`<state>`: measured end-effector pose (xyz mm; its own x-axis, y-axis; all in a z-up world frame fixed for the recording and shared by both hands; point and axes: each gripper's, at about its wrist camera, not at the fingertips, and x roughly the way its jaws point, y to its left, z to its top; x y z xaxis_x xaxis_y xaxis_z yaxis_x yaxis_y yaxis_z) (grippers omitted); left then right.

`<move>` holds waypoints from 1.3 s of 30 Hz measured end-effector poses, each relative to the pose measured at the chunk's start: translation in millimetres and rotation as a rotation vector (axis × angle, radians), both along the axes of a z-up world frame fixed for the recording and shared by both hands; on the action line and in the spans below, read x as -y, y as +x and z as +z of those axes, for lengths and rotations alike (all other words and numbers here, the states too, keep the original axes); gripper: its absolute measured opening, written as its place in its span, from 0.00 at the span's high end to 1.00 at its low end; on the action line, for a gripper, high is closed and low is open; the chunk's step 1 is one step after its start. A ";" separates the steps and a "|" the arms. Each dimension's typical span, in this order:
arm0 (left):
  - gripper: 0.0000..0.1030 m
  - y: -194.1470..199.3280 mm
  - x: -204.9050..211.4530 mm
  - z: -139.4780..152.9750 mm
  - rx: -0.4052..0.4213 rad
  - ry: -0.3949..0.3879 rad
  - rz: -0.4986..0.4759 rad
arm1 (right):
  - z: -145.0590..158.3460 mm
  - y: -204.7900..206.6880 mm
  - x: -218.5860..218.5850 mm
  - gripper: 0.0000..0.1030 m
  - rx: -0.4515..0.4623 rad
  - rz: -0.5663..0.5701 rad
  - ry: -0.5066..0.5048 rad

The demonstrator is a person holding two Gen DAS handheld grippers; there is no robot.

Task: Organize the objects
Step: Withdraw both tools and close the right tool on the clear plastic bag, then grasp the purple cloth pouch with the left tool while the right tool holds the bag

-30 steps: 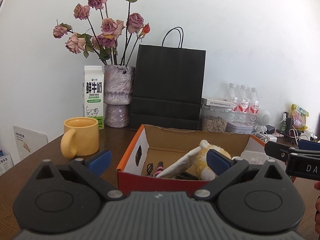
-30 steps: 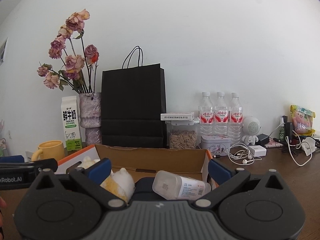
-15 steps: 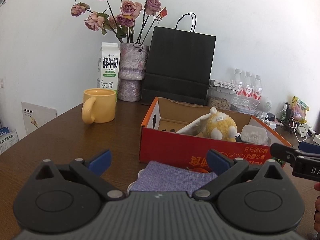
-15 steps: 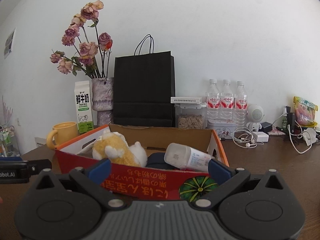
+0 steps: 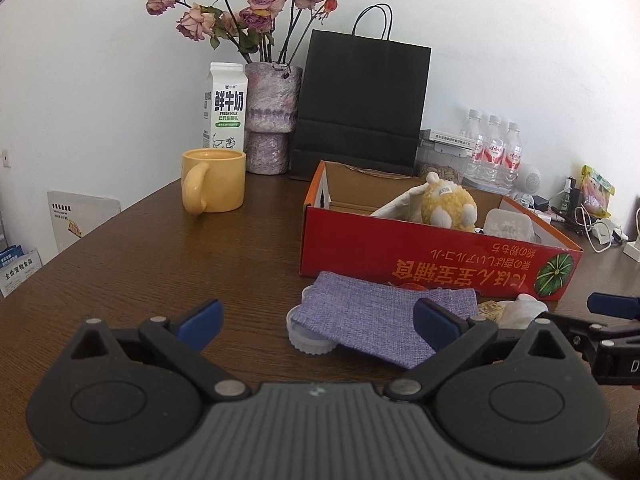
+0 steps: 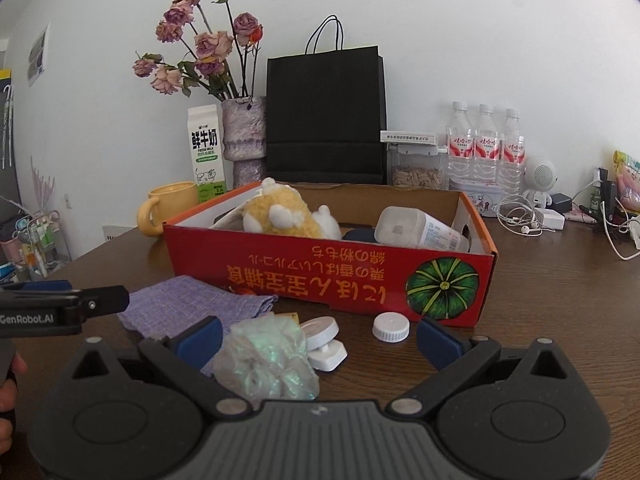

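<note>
Both hand-held grippers, left [image 5: 316, 320] & right [image 6: 318, 334], spread w/ nothing held; purple cloth pouch [image 5: 380, 320] lies on worktop [image 5: 200, 264] just before red box [image 5: 436, 264], prob. soft/light, pinch near edge.

Both wrist cameras looked low across the table toward the back wall, the left from nearer the mug [image 5: 213, 185]. They shared the red box [image 5: 436, 264] [image 6: 332, 272] and purple cloth [image 5: 380, 320] [image 6: 188, 304], close ahead.
</note>
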<state>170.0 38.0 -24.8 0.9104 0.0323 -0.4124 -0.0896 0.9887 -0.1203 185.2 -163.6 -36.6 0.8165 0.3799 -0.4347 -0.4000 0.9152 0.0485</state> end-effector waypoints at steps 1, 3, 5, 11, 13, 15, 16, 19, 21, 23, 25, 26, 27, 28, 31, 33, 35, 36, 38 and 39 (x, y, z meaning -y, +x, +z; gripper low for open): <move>0.00 -0.2 -1.4 -0.2 -0.004 -0.007 0.001 | -1.0 -0.3 -3.4 0.03 -0.006 0.006 -0.006; 0.00 0.5 -4.3 -0.8 -0.013 -0.022 0.003 | -4.0 1.0 -13.0 0.11 -0.023 0.019 -0.034; 0.00 0.9 -6.9 -1.5 -0.021 -0.037 0.006 | -8.2 5.0 -23.3 0.21 -0.056 0.041 -0.068; 0.00 1.3 -9.6 -2.6 -0.028 -0.057 0.001 | -6.9 -2.6 -22.0 0.57 -0.034 0.066 -0.020; 0.00 2.1 -10.0 -3.1 -0.035 -0.061 0.002 | -2.7 -11.8 -12.2 0.58 0.030 0.039 0.028; 0.00 2.8 -10.6 -3.5 -0.039 -0.065 0.004 | 2.0 -18.8 -0.8 0.58 0.093 -0.002 0.068; 0.00 2.7 -10.9 -3.8 -0.040 -0.066 0.004 | 3.0 -21.0 4.1 0.58 0.110 -0.022 0.080; 0.00 3.5 -10.8 -4.5 -0.048 -0.067 0.002 | 5.5 -20.7 24.6 0.58 0.124 -0.093 0.110; 0.00 3.9 -10.7 -4.8 -0.054 -0.068 0.003 | 5.3 -17.7 36.8 0.58 0.111 -0.134 0.120; 0.00 5.0 -10.6 -5.2 -0.063 -0.066 0.007 | 4.9 -15.1 45.6 0.58 0.096 -0.159 0.120; 0.00 6.2 -10.3 -5.7 -0.071 -0.063 0.010 | 4.2 -12.5 50.3 0.58 0.080 -0.170 0.124; 0.00 6.8 -10.1 -6.0 -0.075 -0.060 0.011 | 3.5 -10.9 50.1 0.58 0.077 -0.169 0.123; 0.00 7.3 -9.7 -6.1 -0.079 -0.057 0.013 | 2.8 -11.3 49.2 0.58 0.078 -0.167 0.117; 0.00 7.9 -8.9 -6.4 -0.083 -0.052 0.015 | 2.2 -11.8 48.0 0.58 0.079 -0.160 0.109; 0.00 6.7 0.9 -4.7 -0.074 -0.001 0.015 | 1.8 -12.5 45.8 0.57 0.084 -0.149 0.099; 0.00 2.8 14.3 -2.4 -0.058 0.045 0.006 | 1.5 -13.0 45.4 0.57 0.082 -0.150 0.102; 0.00 2.8 30.9 0.4 -0.064 0.052 -0.036 | 1.4 -12.8 46.1 0.57 0.079 -0.152 0.105; 0.00 4.2 37.4 1.4 -0.072 0.046 -0.056 | 1.3 -13.6 46.0 0.57 0.077 -0.151 0.106; 0.00 10.8 53.7 1.3 -0.083 0.043 -0.093 | 1.3 -14.0 46.6 0.57 0.078 -0.153 0.108; 0.00 15.4 61.5 0.4 -0.096 0.059 -0.095 | 1.3 -14.4 46.8 0.57 0.078 -0.152 0.110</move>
<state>185.4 -23.6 -24.4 0.8671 -0.0252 -0.4974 -0.0040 0.9983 -0.0576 170.8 -210.4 -35.3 0.8977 0.2914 -0.3305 -0.2643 0.9563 0.1252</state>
